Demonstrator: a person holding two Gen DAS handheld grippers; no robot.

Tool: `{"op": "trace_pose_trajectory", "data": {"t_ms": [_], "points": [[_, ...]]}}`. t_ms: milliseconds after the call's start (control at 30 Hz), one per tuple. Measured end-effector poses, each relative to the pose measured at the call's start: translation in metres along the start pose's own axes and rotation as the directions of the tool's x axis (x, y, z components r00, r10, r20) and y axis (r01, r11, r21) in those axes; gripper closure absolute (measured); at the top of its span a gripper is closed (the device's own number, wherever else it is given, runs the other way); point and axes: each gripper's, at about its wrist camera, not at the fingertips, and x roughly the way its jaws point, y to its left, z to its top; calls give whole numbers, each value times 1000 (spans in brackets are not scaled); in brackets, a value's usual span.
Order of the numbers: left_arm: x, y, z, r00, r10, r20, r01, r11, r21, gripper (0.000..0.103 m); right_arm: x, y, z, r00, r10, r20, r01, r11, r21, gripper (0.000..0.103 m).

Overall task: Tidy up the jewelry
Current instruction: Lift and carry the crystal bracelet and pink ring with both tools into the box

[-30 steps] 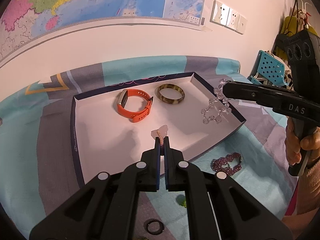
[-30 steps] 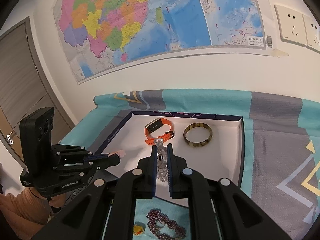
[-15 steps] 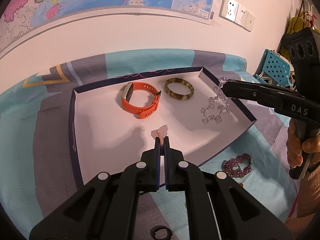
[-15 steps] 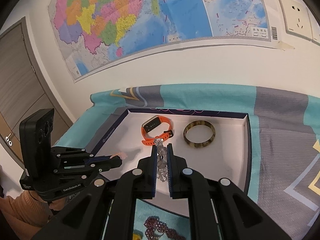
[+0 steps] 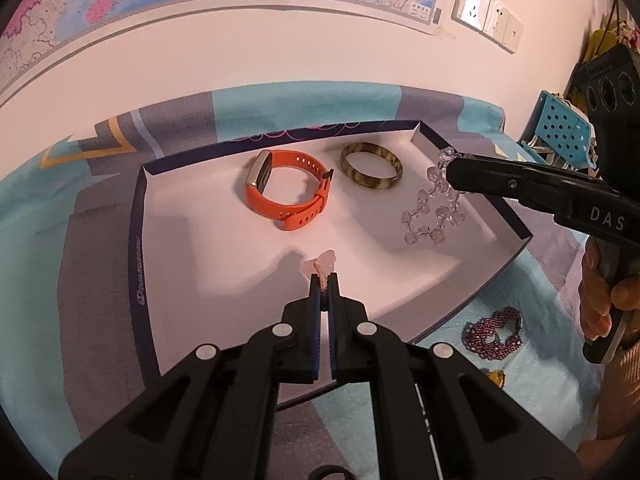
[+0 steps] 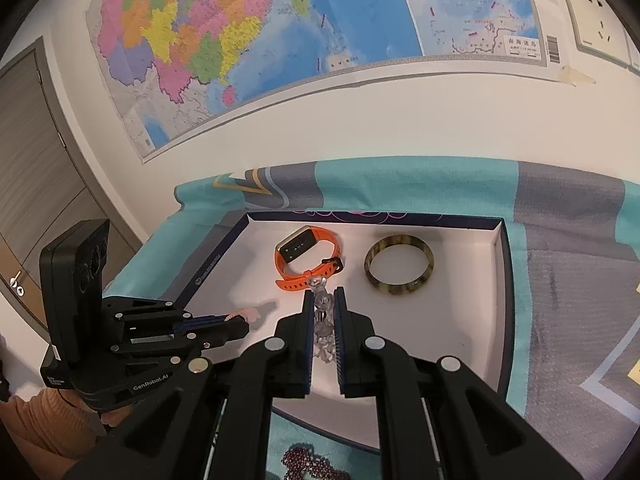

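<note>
Each fisheye camera sits behind its own gripper's fingers, close above the bed, angled down toward the wall. The left wrist view looks from the left over the tray; the right wrist view looks from the right. Both share the tray, the map, and each shows the opposite gripper.

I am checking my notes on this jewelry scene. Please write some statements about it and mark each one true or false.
1. The orange watch band lies inside the tray. True.
2. The right gripper is shut on the clear bead bracelet. True.
3. The brown bangle lies on the cloth outside the tray. False: it lies in the tray, beside the watch band.
4. The left gripper is open and empty. False: it is shut on a small pink piece.
5. The dark red bead bracelet lies outside the tray. True.
</note>
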Motion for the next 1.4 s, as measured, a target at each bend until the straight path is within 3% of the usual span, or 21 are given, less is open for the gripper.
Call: {"op": "trace_pose_trajectory", "data": {"t_ms": [933, 1400], "points": [[18, 5, 4, 999, 14, -48, -15, 1000, -19, 99, 28, -23, -8, 998, -27, -65, 31, 998, 56, 95], [16, 8, 3, 999, 6, -49, -7, 999, -33, 97, 39, -17, -14, 993, -59, -104, 60, 998, 7, 94]]}}
